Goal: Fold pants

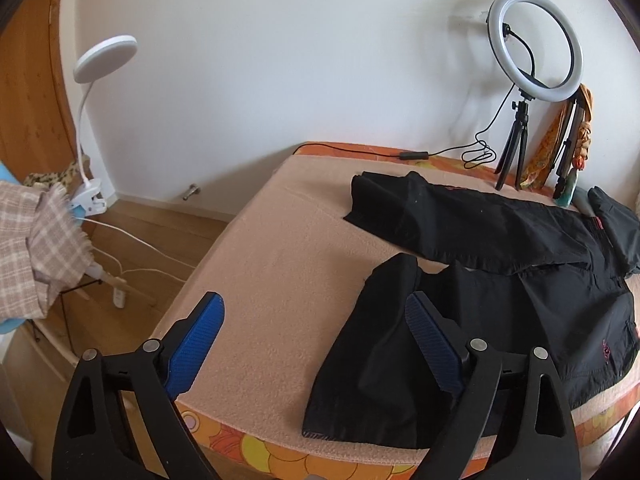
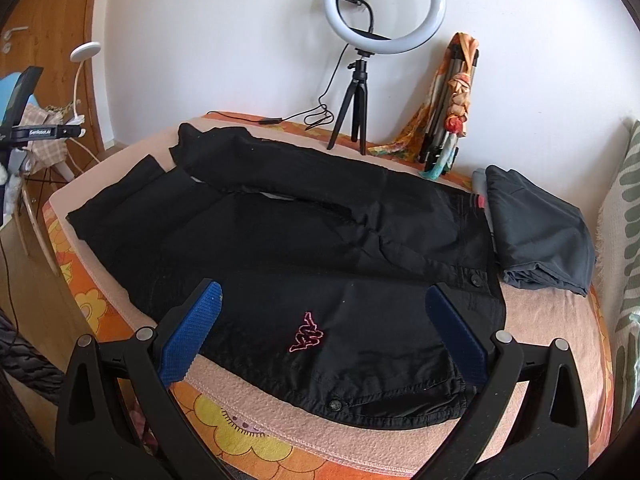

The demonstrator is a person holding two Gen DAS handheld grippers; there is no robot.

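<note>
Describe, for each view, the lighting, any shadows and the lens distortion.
Left wrist view: soft even daylight, ring light casts a faint shadow on the wall, bed edge bows from fisheye, corners vignetted. Right wrist view: equally bright, black pants lose detail in dark folds, pink logo stays sharp, same curved edges.

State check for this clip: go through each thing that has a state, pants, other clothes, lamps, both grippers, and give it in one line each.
Black pants: spread flat on the blanket, legs apart, not yet folded.
Grey garment: folded, beside the waistband.
Ring light: upright on its tripod; lit or not, unclear.
Clip lamp: clamped, upright.
Left gripper: open, empty.
Right gripper: open, empty, above the pants.
</note>
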